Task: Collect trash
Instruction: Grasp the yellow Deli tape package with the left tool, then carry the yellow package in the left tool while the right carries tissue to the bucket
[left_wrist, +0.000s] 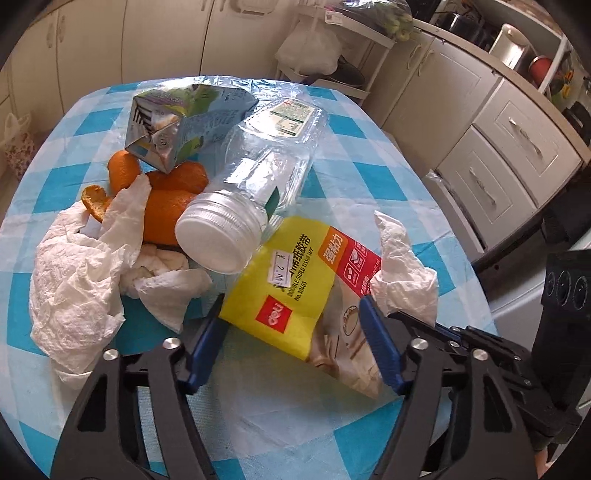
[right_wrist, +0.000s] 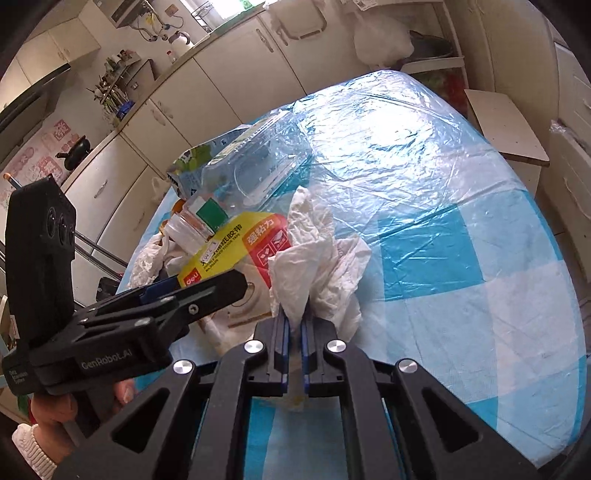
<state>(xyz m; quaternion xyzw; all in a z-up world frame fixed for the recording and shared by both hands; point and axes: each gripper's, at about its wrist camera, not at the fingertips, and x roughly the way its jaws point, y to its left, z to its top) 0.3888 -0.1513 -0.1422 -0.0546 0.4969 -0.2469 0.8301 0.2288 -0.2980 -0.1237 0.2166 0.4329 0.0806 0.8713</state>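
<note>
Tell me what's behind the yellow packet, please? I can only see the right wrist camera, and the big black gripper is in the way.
Observer: Orange peel lies there, right beside the clear jar.
Operator: Is the other gripper grabbing anything?
Observer: The left gripper has one finger on each side of the yellow packet. I cannot tell whether it is squeezing.
Operator: Is there any more tissue?
Observer: Yes, a big crumpled tissue lies on the far side of the peel from the jar.
</note>
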